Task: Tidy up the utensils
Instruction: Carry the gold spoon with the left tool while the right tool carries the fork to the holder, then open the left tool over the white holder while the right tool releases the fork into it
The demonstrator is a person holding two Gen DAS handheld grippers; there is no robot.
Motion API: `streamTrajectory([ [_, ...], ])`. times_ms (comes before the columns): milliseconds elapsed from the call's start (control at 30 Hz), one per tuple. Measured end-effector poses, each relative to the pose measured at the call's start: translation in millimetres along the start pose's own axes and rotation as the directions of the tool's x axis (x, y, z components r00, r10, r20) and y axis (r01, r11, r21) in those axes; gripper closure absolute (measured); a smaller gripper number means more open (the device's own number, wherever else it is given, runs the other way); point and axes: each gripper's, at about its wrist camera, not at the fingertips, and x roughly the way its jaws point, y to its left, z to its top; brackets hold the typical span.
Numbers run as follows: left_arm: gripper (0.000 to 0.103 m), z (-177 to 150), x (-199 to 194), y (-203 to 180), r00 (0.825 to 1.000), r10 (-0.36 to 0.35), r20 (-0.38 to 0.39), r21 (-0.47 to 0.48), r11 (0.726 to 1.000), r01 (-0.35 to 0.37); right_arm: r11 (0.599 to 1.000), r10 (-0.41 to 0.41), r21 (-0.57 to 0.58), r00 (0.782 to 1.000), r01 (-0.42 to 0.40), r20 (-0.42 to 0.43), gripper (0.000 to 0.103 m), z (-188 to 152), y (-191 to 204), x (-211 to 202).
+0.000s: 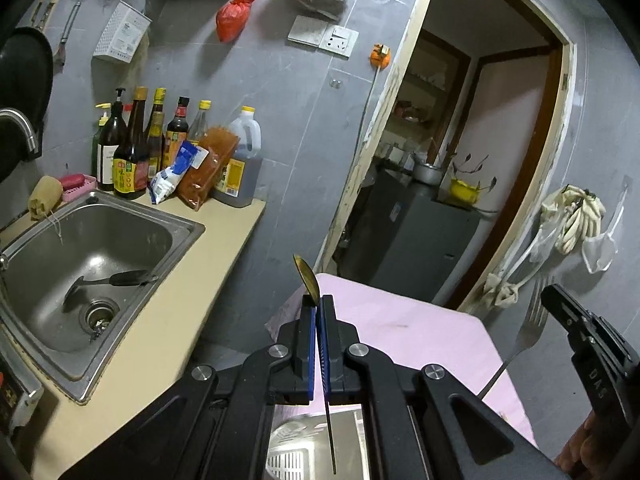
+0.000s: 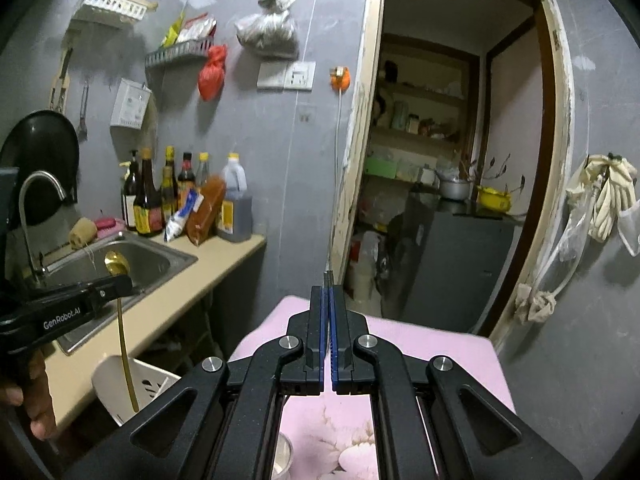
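My left gripper (image 1: pixel 318 300) is shut on a gold spoon (image 1: pixel 307 276). Its bowl sticks up above the fingertips and its thin handle hangs down below them. In the right wrist view the same left gripper (image 2: pixel 126 280) holds that spoon (image 2: pixel 116 264) over a white perforated holder (image 2: pixel 120 384) beside the counter. My right gripper (image 2: pixel 329 290) is shut on a silver fork (image 2: pixel 329 275), seen edge-on just past the fingertips. The left wrist view shows the right gripper (image 1: pixel 550 294) at the far right with the fork (image 1: pixel 530 332), tines up, over the pink table (image 1: pixel 400 320).
A steel sink (image 1: pixel 180 236) with a black spatula (image 1: pixel 116 280) in it is set into the beige counter (image 1: pixel 168 320) on the left. Sauce bottles (image 1: pixel 128 152) stand at the back wall. An open doorway (image 2: pixel 440 200) lies ahead. A shiny metal vessel (image 2: pixel 282 456) stands on the pink table (image 2: pixel 440 344).
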Motion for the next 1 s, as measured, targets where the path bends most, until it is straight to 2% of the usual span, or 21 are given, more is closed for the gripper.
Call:
streamTrajectory([
  [200, 0.100, -14, 15, -3, 0.999, 0.015, -0.037, 0.009, 1.000, -0.014, 0.999, 0.000, 0.037, 0.999, 0.001, -0.036, 0.101, -11, -2, 11],
  [367, 0.100, -20, 16, -6, 0.998, 0.003, -0.062, 0.034, 0.999, -0.001, 0.997, 0.045, 0.058, 0.996, -0.040, -0.076, 0.101, -19, -2, 12],
  [567, 0.099, -28, 10, -9, 0.989, -0.012, -0.148, 0.071, 0.997, 0.023, 0.994, 0.053, 0.101, 0.994, -0.043, -0.100, 0.099, -24, -15, 3],
  [633, 0.092, -31, 9, -9, 0.982, -0.014, -0.190, 0.083, 0.996, 0.030, 0.992, 0.044, 0.122, 0.992, -0.030, -0.119, 0.090, -27, -22, 0],
  [667, 0.089, -32, 8, -9, 0.980, -0.017, -0.196, 0.083, 0.996, 0.034, 0.991, 0.039, 0.131, 0.991, -0.022, -0.127, 0.074, -28, -25, -1],
  [700, 0.074, -34, 3, -8, 0.981, -0.028, -0.190, 0.075, 0.996, 0.043, 0.990, 0.032, 0.141, 0.991, -0.013, -0.132, 0.059, -29, -29, -3],
  [733, 0.054, -35, 0, -8, 0.983, -0.034, -0.181, 0.065, 0.997, 0.047, 0.987, 0.024, 0.159, 0.992, -0.003, -0.128, 0.057, -31, -34, -7],
  [800, 0.037, -36, -9, -6, 0.989, -0.041, -0.142, 0.030, 0.999, 0.046, 0.985, 0.012, 0.172, 0.992, 0.010, -0.127, 0.057, -32, -41, -13],
  [933, 0.037, -37, -14, -10, 0.988, -0.038, -0.153, 0.018, 0.999, 0.041, 0.982, -0.019, 0.185, 0.993, 0.040, -0.114, 0.054, -32, -54, -27],
  [1000, 0.034, -34, -20, -18, 0.990, -0.038, -0.136, 0.031, 0.999, 0.042, 0.979, -0.040, 0.193, 0.995, 0.058, -0.093, 0.033, -30, -62, -37],
])
